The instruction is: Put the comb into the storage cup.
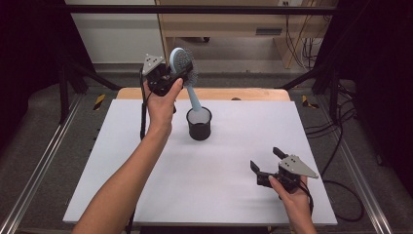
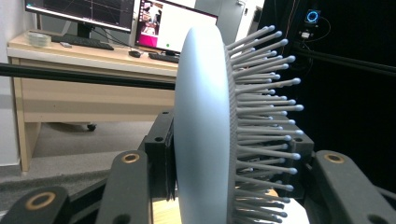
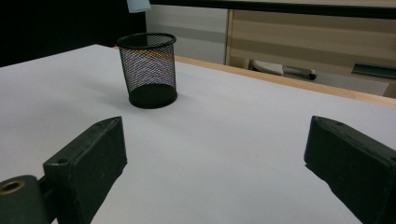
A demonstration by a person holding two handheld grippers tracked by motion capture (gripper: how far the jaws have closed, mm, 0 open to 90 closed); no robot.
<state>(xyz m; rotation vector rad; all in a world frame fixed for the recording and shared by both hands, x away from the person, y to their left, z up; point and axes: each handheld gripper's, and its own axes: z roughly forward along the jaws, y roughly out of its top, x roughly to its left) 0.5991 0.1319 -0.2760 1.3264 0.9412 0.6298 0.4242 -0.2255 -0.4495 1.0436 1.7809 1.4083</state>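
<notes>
Overhead forward-down; tongs views share cup (image 1: pixel 199 124)

My left gripper (image 1: pixel 179 77) is raised high over the far side of the table, my left forearm stretching diagonally up from the near edge, hand wrapped around the gripper's body. Its black jaws are clamped partway closed, pads pressing on what sits between them. My right gripper (image 1: pixel 265 161) rests low near the table's near right corner, its jaws spread wide with nothing between them.
</notes>
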